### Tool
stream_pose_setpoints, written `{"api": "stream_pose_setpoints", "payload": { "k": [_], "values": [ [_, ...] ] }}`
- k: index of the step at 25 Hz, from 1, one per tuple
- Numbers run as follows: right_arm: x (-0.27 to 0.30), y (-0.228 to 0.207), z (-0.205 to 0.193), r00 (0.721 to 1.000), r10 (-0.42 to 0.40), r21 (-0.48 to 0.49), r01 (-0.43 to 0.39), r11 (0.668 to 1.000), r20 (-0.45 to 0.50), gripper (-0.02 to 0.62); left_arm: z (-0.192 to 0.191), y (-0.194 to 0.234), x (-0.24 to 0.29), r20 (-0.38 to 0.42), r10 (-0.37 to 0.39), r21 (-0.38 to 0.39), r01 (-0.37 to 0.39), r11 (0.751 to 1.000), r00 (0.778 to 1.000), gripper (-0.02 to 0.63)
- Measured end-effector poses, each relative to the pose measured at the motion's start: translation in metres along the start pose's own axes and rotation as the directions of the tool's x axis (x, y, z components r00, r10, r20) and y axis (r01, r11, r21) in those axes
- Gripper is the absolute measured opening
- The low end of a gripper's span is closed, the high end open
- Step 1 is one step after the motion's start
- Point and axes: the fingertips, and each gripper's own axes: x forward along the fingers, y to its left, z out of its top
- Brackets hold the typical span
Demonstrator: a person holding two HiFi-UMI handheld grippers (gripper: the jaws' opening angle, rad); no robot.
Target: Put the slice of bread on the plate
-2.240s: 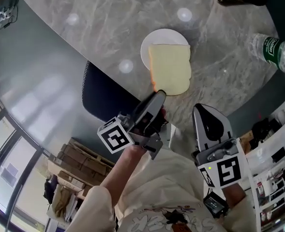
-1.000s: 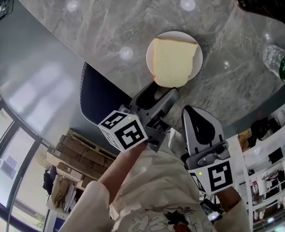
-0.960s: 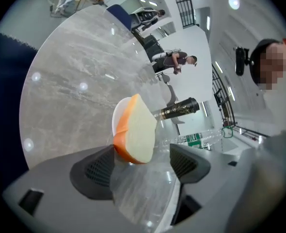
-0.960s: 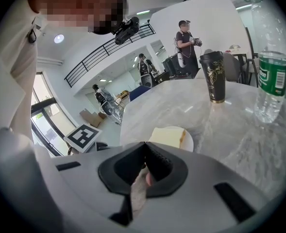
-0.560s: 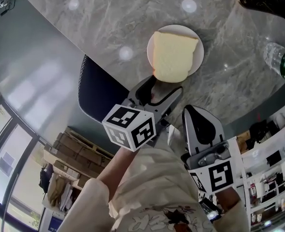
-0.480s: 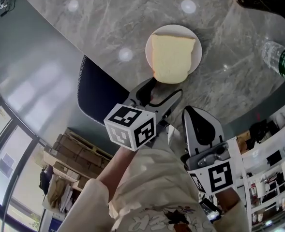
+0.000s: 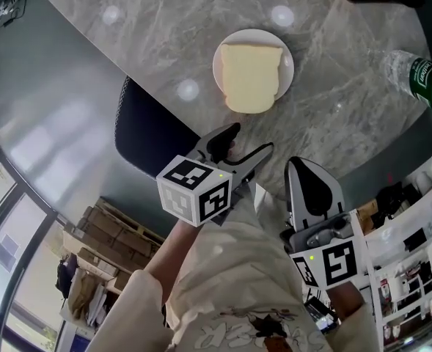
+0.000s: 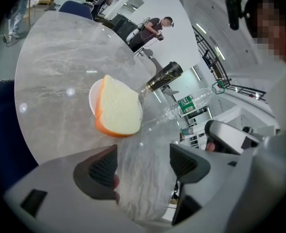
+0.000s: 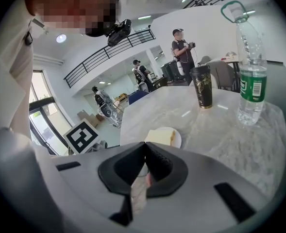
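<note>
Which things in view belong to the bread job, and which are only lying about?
Job: slice of bread, lying on the plate; left gripper, jaws just opened, empty.
Lying about: water bottle; dark cup; dark chair.

Right gripper (image 9: 145, 143), fingers (image 9: 162, 168) together; bread slice (image 9: 159, 136) on plate (image 9: 177, 141) beyond.

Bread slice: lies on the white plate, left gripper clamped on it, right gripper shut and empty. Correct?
Wrong on the left gripper. The left gripper view shows that its jaws have just been opening and stand apart with nothing between them, short of the bread slice. The rest holds: the bread slice lies on the white plate, and the right gripper is shut and empty.
</note>
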Motion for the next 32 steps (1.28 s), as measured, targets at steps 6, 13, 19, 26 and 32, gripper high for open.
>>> {"api": "stream_pose_setpoints", "payload": {
  "k": [6,13,19,26,32],
  "values": [
    [-0.024,0.003,0.006,1.0,0.011,-0.032,-0.01,0.999,0.023,0.005,0.003,-0.03,-0.015,0.066,-0.042,0.046,0.039,0.998,0.997,0.304],
    [-0.06,-0.006,0.0,1.0,0.006,0.009,-0.006,1.0,0.024,0.005,-0.006,-0.094,-0.028,0.105,-0.174,0.085,0.166,0.983,0.979,0.304],
    [-0.099,-0.01,0.004,0.999,-0.002,0.059,-0.001,0.998,0.051,0.005,-0.015,-0.133,-0.046,0.12,-0.193,0.1,0.182,0.978,0.974,0.302],
    [-0.151,-0.003,0.029,0.991,0.018,0.016,-0.021,1.0,0.132,0.005,-0.018,-0.181,-0.081,0.164,-0.201,0.185,0.17,0.968,0.966,0.27],
    [-0.19,0.0,0.033,0.985,0.004,0.035,-0.01,0.999,0.173,0.005,-0.029,-0.232,-0.115,0.197,-0.201,0.29,0.139,0.947,0.96,0.197]
  ]
}}
